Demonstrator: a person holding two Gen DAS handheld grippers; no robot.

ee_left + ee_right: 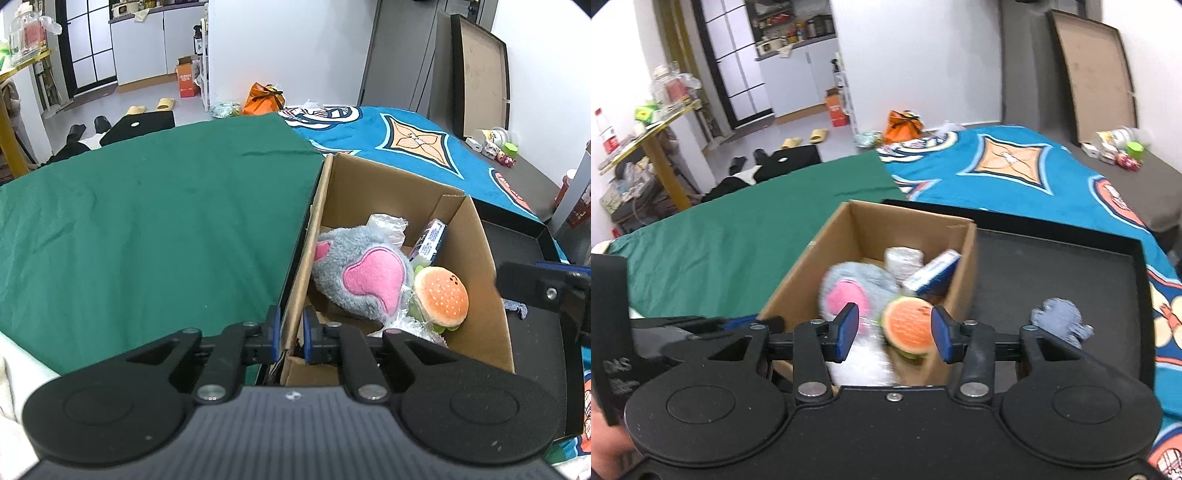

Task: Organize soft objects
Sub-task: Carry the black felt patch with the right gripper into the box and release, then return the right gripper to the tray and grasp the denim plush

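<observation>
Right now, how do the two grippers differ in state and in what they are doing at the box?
The left gripper is shut on the cardboard box wall, while the right gripper is open and grips nothing. The left gripper sits at the box's rim; the right gripper hangs above the burger toy inside. Both have blue pads.

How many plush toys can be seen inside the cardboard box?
2. The grey plush with pink patches lies at the box's middle, against the left wall; the burger-shaped plush sits beside it, by the right wall. Plastic-wrapped items fill the rest, so more may be hidden underneath.
</observation>
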